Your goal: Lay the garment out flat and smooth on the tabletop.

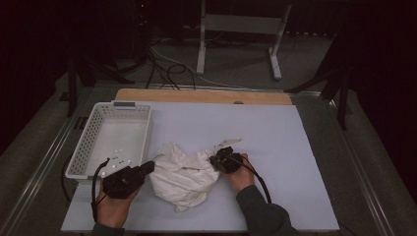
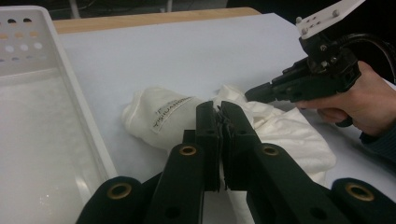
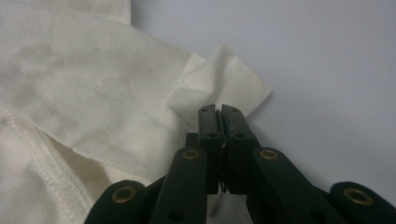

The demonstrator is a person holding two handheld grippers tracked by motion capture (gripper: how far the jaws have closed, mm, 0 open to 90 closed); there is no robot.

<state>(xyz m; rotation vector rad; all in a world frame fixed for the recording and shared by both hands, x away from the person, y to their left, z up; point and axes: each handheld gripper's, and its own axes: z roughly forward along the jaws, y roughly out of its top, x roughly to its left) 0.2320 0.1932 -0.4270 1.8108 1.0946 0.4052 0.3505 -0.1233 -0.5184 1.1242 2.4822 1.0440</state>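
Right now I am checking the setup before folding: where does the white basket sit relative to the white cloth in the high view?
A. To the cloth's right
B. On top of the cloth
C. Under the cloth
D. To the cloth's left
D: the basket stands at the table's left side, with the crumpled cloth beside it toward the middle.

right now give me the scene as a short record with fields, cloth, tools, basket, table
cloth: white garment, crumpled in a heap on the table, printed label showing in the left gripper view
left tool: jaws together, at the cloth's left edge; whether it pinches fabric cannot be told
right tool: jaws together, at a folded corner on the cloth's right side; grip unclear
basket: white perforated basket, left of the cloth, nothing in it
table: white top, wooden strip along the far edge
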